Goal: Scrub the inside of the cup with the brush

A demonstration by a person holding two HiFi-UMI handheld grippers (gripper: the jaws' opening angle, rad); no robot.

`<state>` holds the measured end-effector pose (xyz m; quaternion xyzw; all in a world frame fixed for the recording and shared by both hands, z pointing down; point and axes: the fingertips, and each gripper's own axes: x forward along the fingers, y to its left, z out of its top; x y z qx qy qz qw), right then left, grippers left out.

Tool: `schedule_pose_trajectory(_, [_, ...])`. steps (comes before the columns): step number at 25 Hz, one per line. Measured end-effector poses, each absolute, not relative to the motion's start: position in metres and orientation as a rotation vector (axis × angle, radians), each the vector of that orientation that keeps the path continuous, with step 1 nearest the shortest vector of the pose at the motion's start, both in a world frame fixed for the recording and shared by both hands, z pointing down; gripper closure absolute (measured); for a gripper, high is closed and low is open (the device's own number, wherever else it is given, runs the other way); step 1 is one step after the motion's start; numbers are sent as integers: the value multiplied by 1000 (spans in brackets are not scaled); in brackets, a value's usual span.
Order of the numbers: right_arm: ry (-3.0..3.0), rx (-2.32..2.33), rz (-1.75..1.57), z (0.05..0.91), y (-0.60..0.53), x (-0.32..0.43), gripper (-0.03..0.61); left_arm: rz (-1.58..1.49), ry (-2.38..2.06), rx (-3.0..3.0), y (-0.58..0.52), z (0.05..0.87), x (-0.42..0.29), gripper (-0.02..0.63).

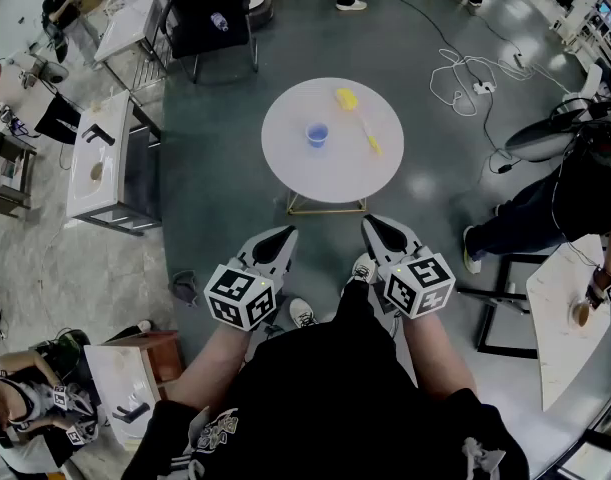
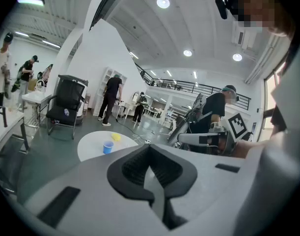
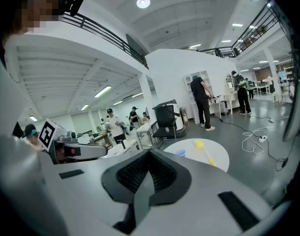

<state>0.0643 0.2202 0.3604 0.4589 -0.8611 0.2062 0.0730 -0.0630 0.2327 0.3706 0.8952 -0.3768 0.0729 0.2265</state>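
A small blue cup (image 1: 317, 135) stands upright on a round white table (image 1: 285, 148). To its right lies a yellow brush (image 1: 356, 114) with a long handle. Both show small in the left gripper view, cup (image 2: 108, 147) and brush (image 2: 115, 137), and in the right gripper view, cup (image 3: 180, 153) and brush (image 3: 203, 149). My left gripper (image 1: 281, 238) and right gripper (image 1: 377, 230) are held side by side near my body, well short of the table. Both are shut with nothing between their jaws.
A black chair (image 1: 208, 20) stands beyond the table. White desks (image 1: 100, 158) line the left side, and another desk (image 1: 562, 308) is at the right. Cables and a power strip (image 1: 475, 80) lie on the floor at the back right. People stand and sit around.
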Motion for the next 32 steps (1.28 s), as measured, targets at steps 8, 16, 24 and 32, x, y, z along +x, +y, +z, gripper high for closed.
schedule_pose_trajectory(8, [-2584,1384,615,362,221,68,557,200,-1031,2465,232,373,-60,607])
schedule_pose_trajectory(16, [-2594,1392,616,360,215,66,557,203,-1005,2502,231,371,-59,606])
schedule_pose_trajectory(24, [-2590,1444,626,361,209,77,557,152,-978,2491,227,370,-59,606])
schedule_pose_trajectory(32, [-2576,1394,672,372,169,102,557,118,-1043,2395,188,379,-45,607])
